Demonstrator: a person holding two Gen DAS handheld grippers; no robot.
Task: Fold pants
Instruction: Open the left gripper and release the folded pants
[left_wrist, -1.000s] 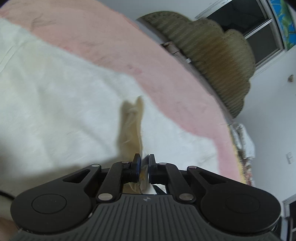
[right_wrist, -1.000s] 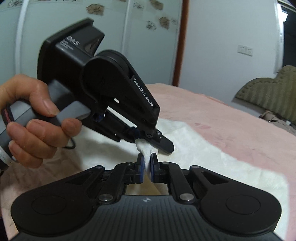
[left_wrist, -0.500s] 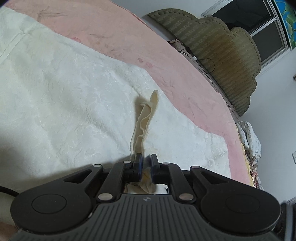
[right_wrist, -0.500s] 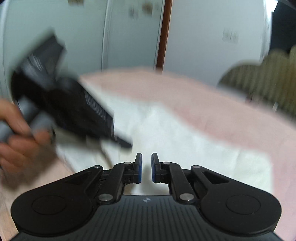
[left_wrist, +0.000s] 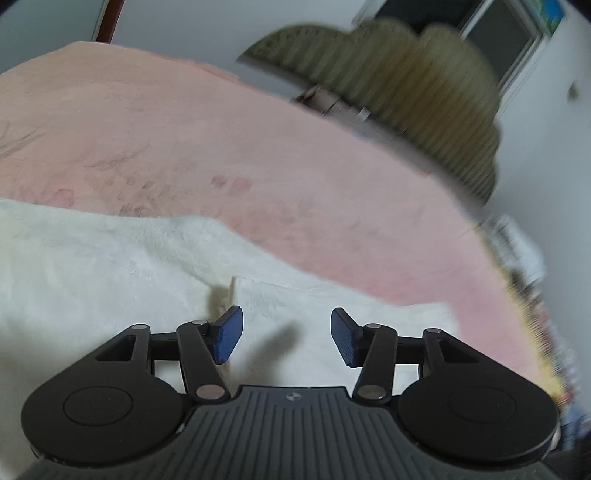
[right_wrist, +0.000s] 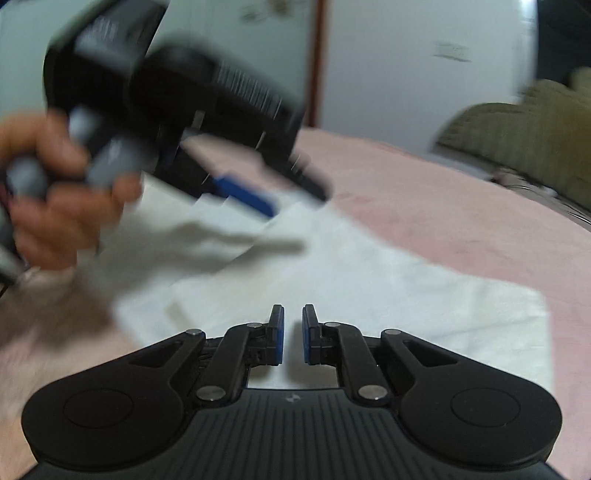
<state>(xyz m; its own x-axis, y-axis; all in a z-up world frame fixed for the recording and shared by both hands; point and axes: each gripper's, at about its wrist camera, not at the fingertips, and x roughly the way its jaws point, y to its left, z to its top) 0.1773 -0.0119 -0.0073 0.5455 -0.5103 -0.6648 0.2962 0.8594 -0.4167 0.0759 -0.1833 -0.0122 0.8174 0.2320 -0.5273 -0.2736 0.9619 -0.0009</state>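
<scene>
The white pants (left_wrist: 110, 266) lie spread flat on the bed (left_wrist: 258, 155), over its pink cover, with a raised fold or seam edge showing near the middle of the cloth just ahead of the left hand-held gripper (left_wrist: 286, 332). That gripper hangs low over the pants with its blue pads (left_wrist: 229, 332) set wide apart and nothing between them; its shadow falls on the fabric right under the gap. From the right wrist view, the right hand-held gripper (right_wrist: 293, 334) sits over the near part of the pants (right_wrist: 369, 273), its pads drawn close with a narrow slit between them, and no cloth caught in that slit. The same view shows the left gripper (right_wrist: 255, 199) from the side, blurred, tilted down toward the cloth, held by the person's left hand (right_wrist: 55, 206) wrapped round its grey handle. The far corner of the pants lies square on the pink cover to the right. Beyond the bed stands an olive, scalloped headboard (left_wrist: 424, 92), and past it a window (left_wrist: 506, 40) on a pale wall; a brown door frame (right_wrist: 317, 62) stands behind the bed in the right view.
</scene>
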